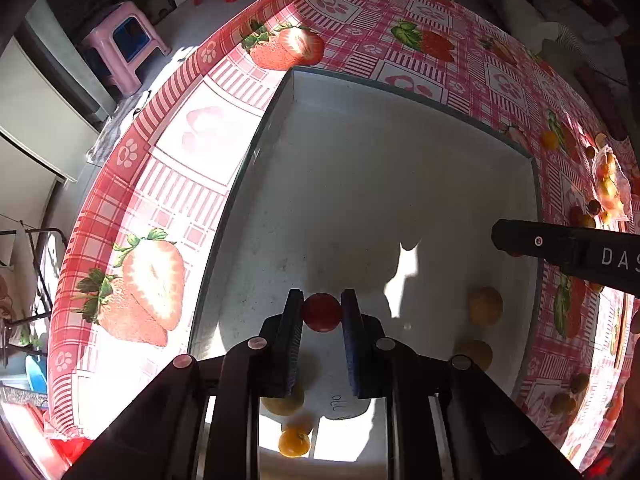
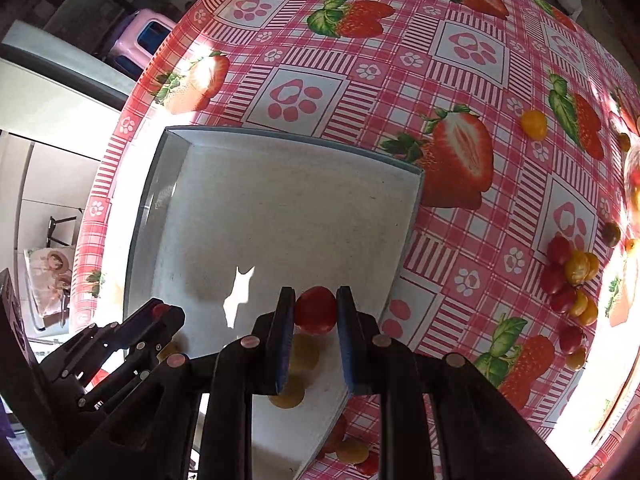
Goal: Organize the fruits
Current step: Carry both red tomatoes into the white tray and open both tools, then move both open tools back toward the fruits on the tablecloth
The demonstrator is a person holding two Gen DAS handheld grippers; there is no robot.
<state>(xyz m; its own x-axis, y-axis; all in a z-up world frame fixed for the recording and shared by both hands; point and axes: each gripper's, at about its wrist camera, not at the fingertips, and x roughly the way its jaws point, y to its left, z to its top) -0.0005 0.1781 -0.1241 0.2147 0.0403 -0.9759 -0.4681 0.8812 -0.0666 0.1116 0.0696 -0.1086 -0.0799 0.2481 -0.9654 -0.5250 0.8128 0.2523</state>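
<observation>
Tabletop (image 2: 472, 208): strawberry-print cloth; white tray (image 2: 280, 208) on it.
Loose fruit (image 2: 572, 280): red and yellow pieces clustered right of the tray, one yellow apart.
Tray contents: yellow fruit (image 1: 485, 305) by the near edge, perhaps four; shadowed.
Left gripper (image 1: 321, 314): fingers clamp a round red fruit (image 1: 321, 312) over the tray.
Right gripper (image 2: 315, 310): fingers clamp another red one (image 2: 315, 309), near the tray's right rim.

left claw (image 1: 321, 312) clamped, right claw (image 2: 315, 310) clamped
</observation>
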